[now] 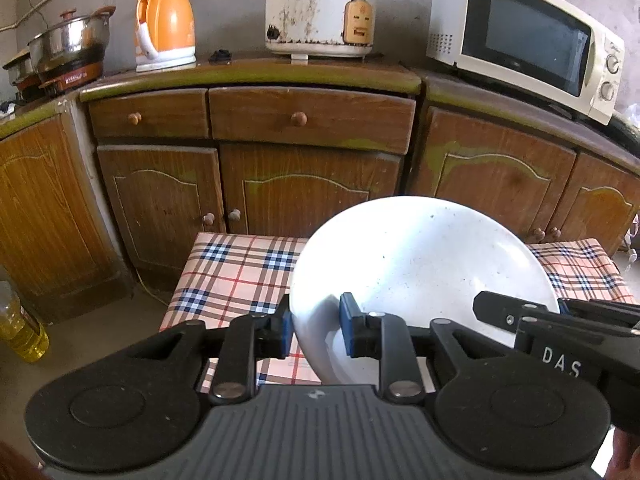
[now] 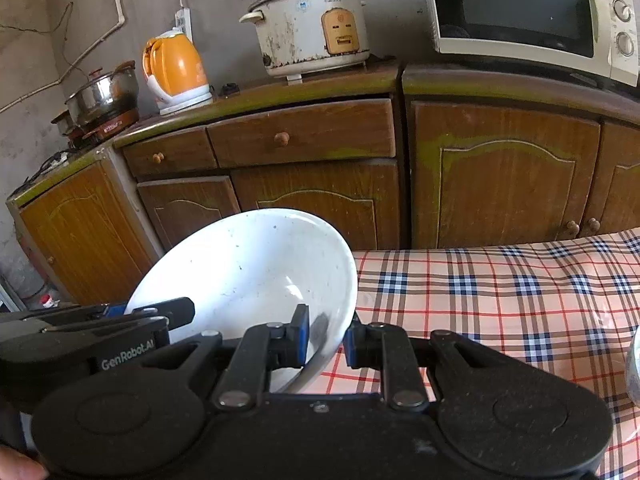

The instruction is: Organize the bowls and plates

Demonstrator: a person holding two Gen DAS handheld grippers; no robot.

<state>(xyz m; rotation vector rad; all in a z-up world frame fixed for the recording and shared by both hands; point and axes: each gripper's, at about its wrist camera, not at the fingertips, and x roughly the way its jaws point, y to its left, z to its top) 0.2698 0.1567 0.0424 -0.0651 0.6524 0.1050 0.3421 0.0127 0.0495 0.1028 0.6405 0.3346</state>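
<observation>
A large white bowl (image 1: pixel 424 264) hangs above the plaid-covered table (image 1: pixel 236 276), held by both grippers at once. My left gripper (image 1: pixel 314 330) is shut on the bowl's left rim, one blue pad inside and one outside. My right gripper (image 2: pixel 326 338) is shut on the opposite rim of the white bowl (image 2: pixel 248 268). In the left wrist view the right gripper (image 1: pixel 560 312) reaches in from the right over the bowl's edge. In the right wrist view the left gripper (image 2: pixel 120 312) shows at the bowl's far side.
Brown wooden cabinets (image 1: pixel 308 184) stand behind the table. On their counter sit an orange kettle (image 1: pixel 166 26), a white rice cooker (image 1: pixel 320 8), a microwave (image 1: pixel 524 40) and a steel pot (image 1: pixel 70 42). An oil bottle (image 1: pixel 20 328) stands on the floor at left. A grey object (image 2: pixel 634 368) lies at the table's right edge.
</observation>
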